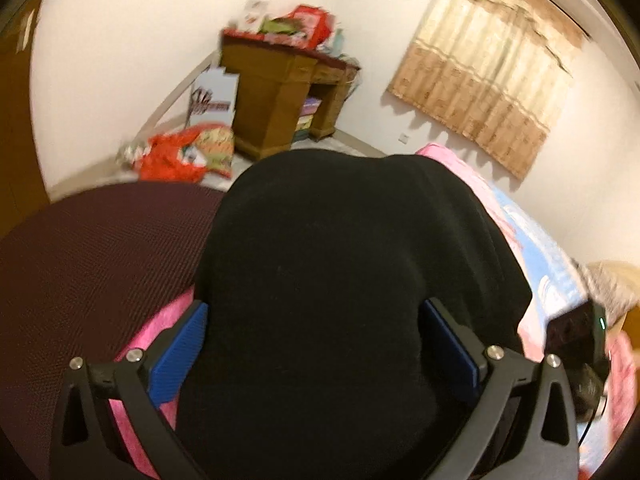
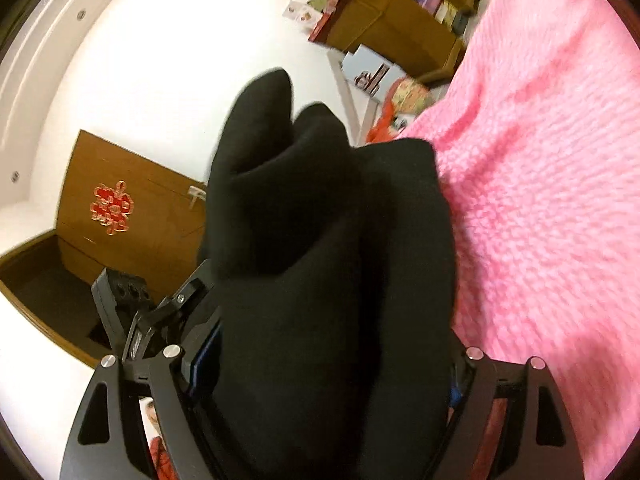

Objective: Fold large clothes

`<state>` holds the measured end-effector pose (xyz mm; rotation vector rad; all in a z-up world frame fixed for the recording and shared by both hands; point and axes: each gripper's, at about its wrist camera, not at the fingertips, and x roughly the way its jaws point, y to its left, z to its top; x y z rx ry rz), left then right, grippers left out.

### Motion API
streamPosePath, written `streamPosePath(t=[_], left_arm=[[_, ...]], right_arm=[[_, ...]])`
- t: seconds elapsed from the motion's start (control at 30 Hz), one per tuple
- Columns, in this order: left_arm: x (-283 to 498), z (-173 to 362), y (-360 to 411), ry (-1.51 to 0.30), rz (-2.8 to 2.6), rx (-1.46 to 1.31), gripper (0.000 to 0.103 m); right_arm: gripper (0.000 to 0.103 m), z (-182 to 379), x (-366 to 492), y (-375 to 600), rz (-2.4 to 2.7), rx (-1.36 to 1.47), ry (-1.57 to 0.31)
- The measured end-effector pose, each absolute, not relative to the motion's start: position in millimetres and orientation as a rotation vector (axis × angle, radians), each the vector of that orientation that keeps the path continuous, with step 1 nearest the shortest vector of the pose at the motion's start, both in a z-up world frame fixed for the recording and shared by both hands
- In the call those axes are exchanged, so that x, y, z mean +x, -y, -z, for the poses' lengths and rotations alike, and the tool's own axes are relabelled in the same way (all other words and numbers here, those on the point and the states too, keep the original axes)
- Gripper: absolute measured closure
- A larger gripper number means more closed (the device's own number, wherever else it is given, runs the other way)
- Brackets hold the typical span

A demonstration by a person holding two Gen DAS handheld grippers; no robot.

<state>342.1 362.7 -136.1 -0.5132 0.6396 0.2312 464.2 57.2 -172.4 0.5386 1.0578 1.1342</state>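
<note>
A thick bundle of black garment [image 1: 340, 280] fills the gap between the blue pads [image 1: 180, 352] of my left gripper [image 1: 316, 344], which is shut on it. The same black garment [image 2: 328, 240] bulges up out of my right gripper [image 2: 332, 360]. That gripper's jaws stand wide and press on both sides of the cloth. The bundle is held up above the pink blanket [image 2: 540, 200] on the bed. The left gripper's body [image 2: 132, 308] shows just left of the bundle in the right wrist view. The right gripper's body [image 1: 576, 340] shows at the right edge of the left wrist view.
A dark maroon cover [image 1: 92, 248] lies on the bed's left part. Beyond stand a cluttered wooden desk [image 1: 280, 92], red bags [image 1: 176, 156] on the floor, and a curtain [image 1: 492, 80]. A wooden door [image 2: 120, 208] bears a red ornament.
</note>
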Motion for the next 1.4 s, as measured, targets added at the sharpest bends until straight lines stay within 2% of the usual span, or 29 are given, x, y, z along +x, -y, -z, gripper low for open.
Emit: streamPosePath(t=[0.13,0.3,0.43,0.6,0.93,1.27,1.4], left_arm=[[318,120,-359,-0.675,-0.276,-0.548,0.000],[287,93,-314,-0.676,-0.331,-0.320,0.000],[257,81,-290,-0.659,-0.381,-0.226,0.000],[252,87,-284,-0.694,-0.458,-0.128,0.000],[205,105,-308,-0.709,-0.439,-0.240,0.000],[162,93,-243,-0.644,-0.464,-0.084,0.000],[151,93,-219,-0.579,-0.482,0.012,0.000]], right_arm=[[0.019,125,418,-19,-0.994,0.407,-0.856],[0.019,75,341,-10,-0.917,0.173,-0.571],[0.019,60,291,-26,-0.914,0.044,-0.460],[0.019,76,291,-58,-0.888,-0.004,-0.545],[0.019,105,293,-46,-0.773,-0.028,-0.636],[0.019,50,224,-9,-0.712,0.075,-0.441],[0.019,39,203,-1,-0.665,0.075,-0.445]])
